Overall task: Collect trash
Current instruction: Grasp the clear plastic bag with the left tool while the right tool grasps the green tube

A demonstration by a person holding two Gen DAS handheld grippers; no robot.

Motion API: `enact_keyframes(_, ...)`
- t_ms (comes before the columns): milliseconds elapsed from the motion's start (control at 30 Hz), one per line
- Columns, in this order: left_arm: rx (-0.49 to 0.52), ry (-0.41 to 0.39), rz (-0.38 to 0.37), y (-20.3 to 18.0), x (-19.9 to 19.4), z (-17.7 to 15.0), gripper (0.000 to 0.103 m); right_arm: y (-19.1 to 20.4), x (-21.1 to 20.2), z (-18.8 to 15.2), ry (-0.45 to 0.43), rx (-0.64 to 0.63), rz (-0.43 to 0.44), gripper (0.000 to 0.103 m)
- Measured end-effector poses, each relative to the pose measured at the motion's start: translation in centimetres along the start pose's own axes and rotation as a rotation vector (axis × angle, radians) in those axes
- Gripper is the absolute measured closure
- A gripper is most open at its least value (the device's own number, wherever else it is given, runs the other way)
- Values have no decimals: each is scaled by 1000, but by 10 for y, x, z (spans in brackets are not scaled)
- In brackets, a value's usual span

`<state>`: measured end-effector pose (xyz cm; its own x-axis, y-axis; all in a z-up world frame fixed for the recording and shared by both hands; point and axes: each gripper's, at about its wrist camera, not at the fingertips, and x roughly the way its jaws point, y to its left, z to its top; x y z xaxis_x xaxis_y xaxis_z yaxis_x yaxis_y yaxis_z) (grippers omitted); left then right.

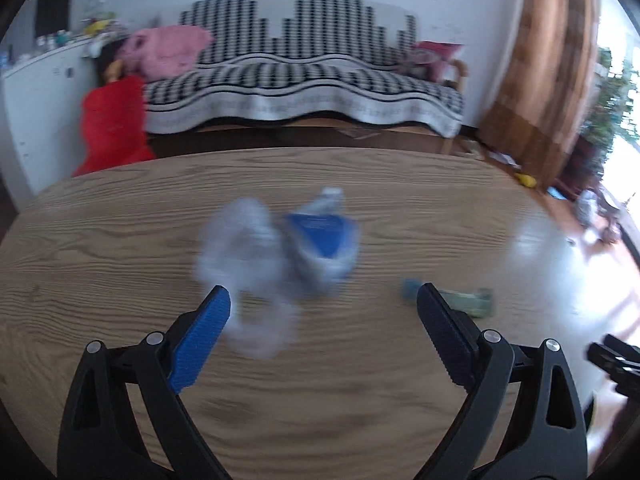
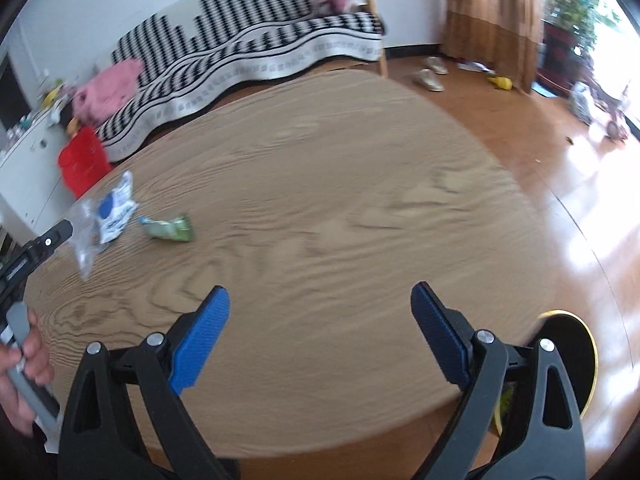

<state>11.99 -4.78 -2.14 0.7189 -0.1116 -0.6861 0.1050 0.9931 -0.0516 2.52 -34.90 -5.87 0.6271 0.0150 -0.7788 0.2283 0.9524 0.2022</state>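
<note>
- Lying on the pale oval wood-grain table, the task's litter sits toward its left side: a crumpled clear plastic wrapper, a white-and-blue printed packet touching it at its 3 o'clock, and a small green foil sachet apart from both, further toward 3 o'clock.
- In the left wrist view, the left gripper stands with its blue-padded jaws spread wide and nothing pressed between them; the clear wrapper shows blurred just past the left pad, and whether it touches that pad cannot be told.
- The green sachet appears just behind the tip of the left gripper's right finger.
- At 3 to 4 o'clock in that view, a black piece of the other tool juts in from the edge.
- In the right wrist view, a hand at 8 o'clock grips the grey handle of the left gripper, whose black tip reaches the clear wrapper at 9 o'clock.
- The right gripper has its jaws wide apart over bare tabletop, holding nothing, well apart from the litter.
- A black round bin with a yellow rim stands on the floor beside the table at 4 o'clock.
- Beyond the table stands a sofa under a black-and-white patterned throw, with a pink cushion and a red bag at its left end.
</note>
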Motion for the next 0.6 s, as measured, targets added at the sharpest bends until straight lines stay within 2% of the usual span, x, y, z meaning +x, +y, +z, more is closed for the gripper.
enact_keyframes(67, -27, 18, 41, 23, 12, 1, 12, 14, 5, -1, 4, -19, 9, 14)
enact_keyframes(133, -63, 54, 51, 48, 28, -3, 12, 30, 14, 0, 12, -40, 21, 14)
enact_keyframes(200, -77, 81, 52, 59, 42, -5, 13, 42, 22, -1, 21, -61, 24, 14)
enact_keyframes(300, -55, 102, 52, 64, 61, -1, 20, 53, 30, -3, 34, -70, 30, 14)
enact_keyframes(367, -47, 126, 36, 66, 74, 0, 34, 57, 36, -1, 39, -69, 38, 14)
enact_keyframes(400, -46, 137, 30, 63, 76, -1, 34, 58, 37, 0, 40, -68, 43, 14)
enact_keyframes(467, -27, 121, 7, 62, 75, 1, 66, 63, 42, 3, 41, -70, 55, 14)
enact_keyframes(500, -28, 136, -8, 61, 75, 1, 75, 66, 46, 5, 44, -70, 65, 14)
enact_keyframes(600, -22, 147, -18, 65, 74, -1, 82, 81, 60, 11, 60, -87, 92, 14)
